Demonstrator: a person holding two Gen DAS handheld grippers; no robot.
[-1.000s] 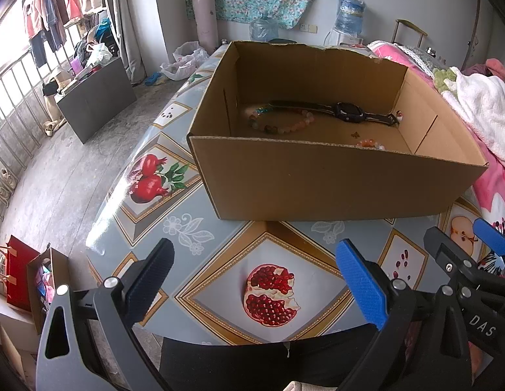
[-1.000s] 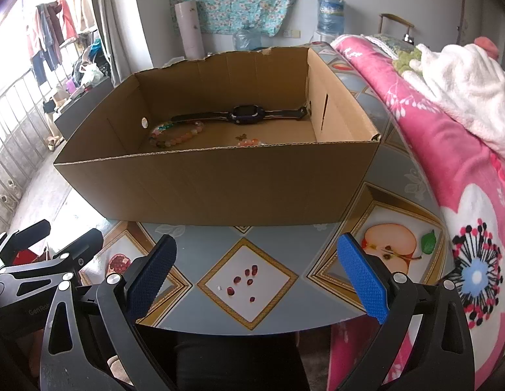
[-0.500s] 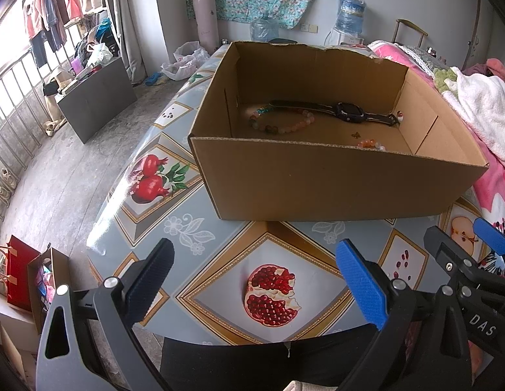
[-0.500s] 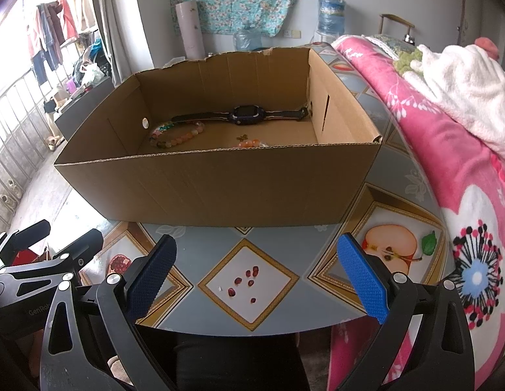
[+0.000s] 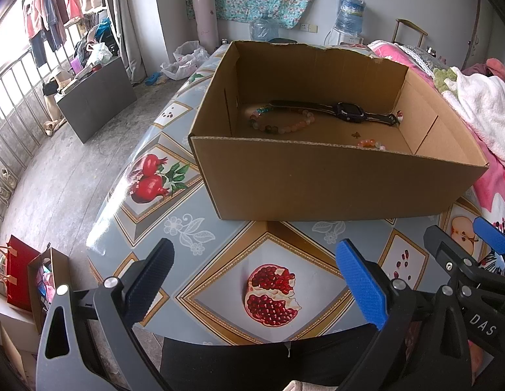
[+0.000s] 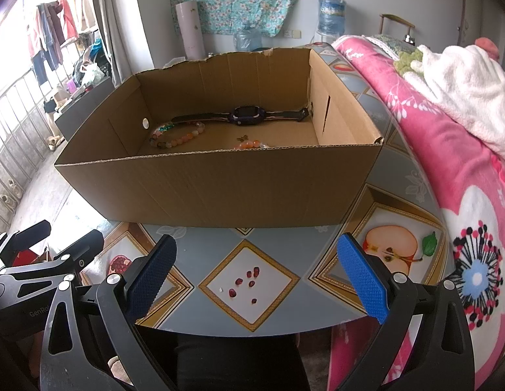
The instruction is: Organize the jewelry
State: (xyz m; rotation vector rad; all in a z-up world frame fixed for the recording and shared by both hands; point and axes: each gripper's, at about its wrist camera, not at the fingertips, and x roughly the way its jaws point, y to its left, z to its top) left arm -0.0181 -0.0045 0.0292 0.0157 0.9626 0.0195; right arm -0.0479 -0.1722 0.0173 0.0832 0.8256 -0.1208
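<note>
Hovering wide open and empty near the table edge, the left gripper [image 5: 255, 280] and right gripper [image 6: 257, 277] faced a cardboard box [image 6: 219, 182]; inside lay a black wristwatch [image 6: 245, 116], a pastel bead bracelet [image 6: 177, 137] and a smaller orange bead bracelet [image 6: 250, 145].

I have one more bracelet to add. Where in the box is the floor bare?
In the cardboard box, the floor is bare on the right, between the watch and the near wall. The back left is crowded: the long bead bracelet lies by the watch strap. The small bracelet sits near the front.
</note>
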